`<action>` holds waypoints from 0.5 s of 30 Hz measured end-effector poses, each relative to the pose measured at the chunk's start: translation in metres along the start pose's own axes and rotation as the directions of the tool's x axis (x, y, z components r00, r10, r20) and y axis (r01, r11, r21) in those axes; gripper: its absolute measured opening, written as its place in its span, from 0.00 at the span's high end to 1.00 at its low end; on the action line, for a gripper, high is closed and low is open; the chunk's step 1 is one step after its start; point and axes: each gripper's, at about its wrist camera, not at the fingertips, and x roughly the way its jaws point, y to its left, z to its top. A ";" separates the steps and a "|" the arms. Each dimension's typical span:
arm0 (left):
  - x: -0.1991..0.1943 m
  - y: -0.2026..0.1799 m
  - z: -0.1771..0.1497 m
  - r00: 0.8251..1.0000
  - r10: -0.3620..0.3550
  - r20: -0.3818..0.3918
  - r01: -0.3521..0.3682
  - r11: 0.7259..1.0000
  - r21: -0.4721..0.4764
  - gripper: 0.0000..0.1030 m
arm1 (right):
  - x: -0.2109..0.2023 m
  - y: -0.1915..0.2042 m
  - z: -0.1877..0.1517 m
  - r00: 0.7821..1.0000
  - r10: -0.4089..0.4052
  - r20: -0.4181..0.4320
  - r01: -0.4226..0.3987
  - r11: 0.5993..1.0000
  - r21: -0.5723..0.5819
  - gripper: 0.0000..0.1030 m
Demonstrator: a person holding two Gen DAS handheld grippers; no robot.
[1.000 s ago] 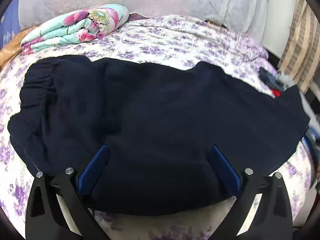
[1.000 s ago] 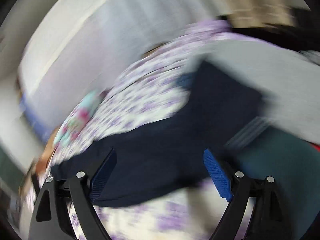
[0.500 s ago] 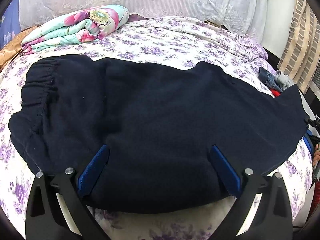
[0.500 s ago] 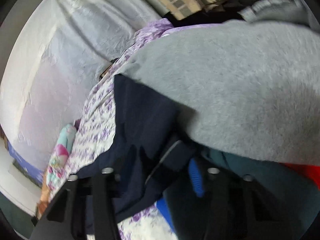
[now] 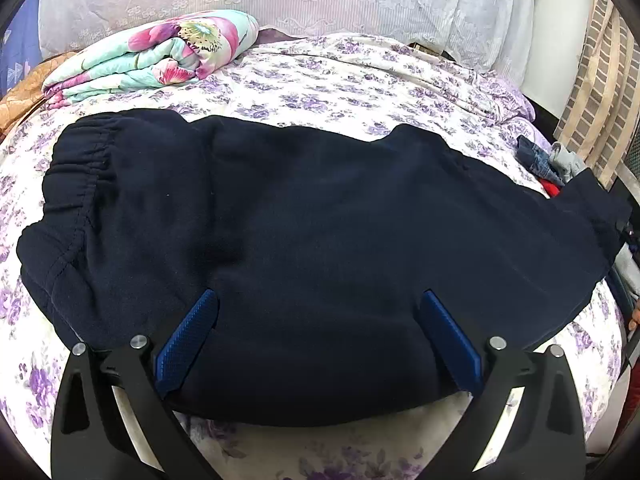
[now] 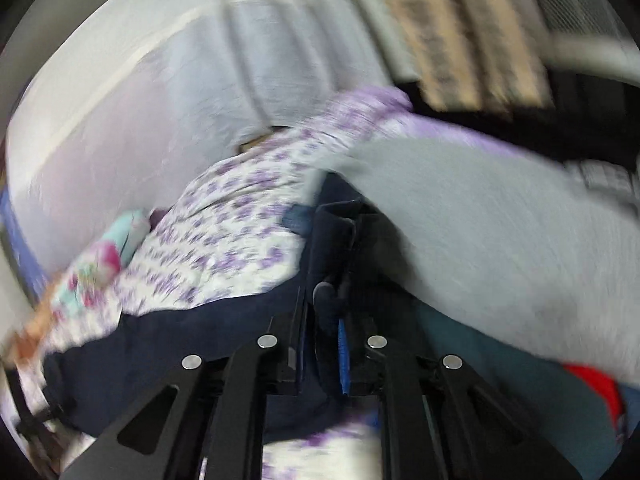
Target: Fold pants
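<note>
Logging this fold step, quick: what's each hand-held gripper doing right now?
Left hand-held gripper: open, holding nothing, over the navy pants.
Right hand-held gripper: closed on the pants' cloth.

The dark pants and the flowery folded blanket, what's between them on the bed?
Only bare purple-flowered bedsheet lies between the navy pants and the folded floral blanket. The left wrist view shows it clearly.

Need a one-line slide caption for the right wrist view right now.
Right gripper shut on the leg end of the navy pants, beside a grey garment on the floral bedsheet.
</note>
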 end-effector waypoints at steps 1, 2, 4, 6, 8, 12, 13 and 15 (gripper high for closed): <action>-0.001 0.001 0.000 1.000 -0.005 0.003 0.005 1.000 -0.004 0.04 | 0.001 0.014 0.003 1.000 0.008 0.003 -0.008 0.999 -0.041 0.88; -0.001 0.001 0.000 1.000 -0.008 0.005 0.008 1.000 -0.007 0.04 | 0.004 0.035 0.004 1.000 0.028 0.004 -0.027 0.995 -0.098 0.88; -0.002 0.002 0.000 1.000 -0.015 0.009 0.015 1.000 -0.015 0.04 | 0.013 0.077 0.002 0.997 0.075 -0.014 -0.076 0.977 -0.200 0.88; -0.003 0.003 -0.001 1.000 -0.019 0.013 0.020 1.000 -0.020 0.04 | 0.022 0.108 -0.003 0.991 0.123 -0.045 -0.130 0.956 -0.265 0.88; -0.003 0.004 -0.001 1.000 -0.022 0.014 0.023 1.000 -0.022 0.04 | 0.034 0.148 -0.018 0.980 0.173 -0.102 -0.198 0.916 -0.349 0.88; -0.004 0.005 -0.001 1.000 -0.027 0.016 0.027 0.999 -0.027 0.04 | 0.049 0.205 -0.058 0.940 0.253 -0.228 -0.331 0.834 -0.441 0.90; -0.004 0.005 -0.001 0.999 -0.029 0.017 0.029 0.999 -0.028 0.04 | 0.051 0.216 -0.067 0.927 0.274 -0.254 -0.365 0.811 -0.457 0.90; -0.005 0.005 -0.001 0.999 -0.032 0.019 0.032 0.999 -0.032 0.04 | 0.053 0.233 -0.088 0.917 0.272 -0.290 -0.389 0.770 -0.506 0.90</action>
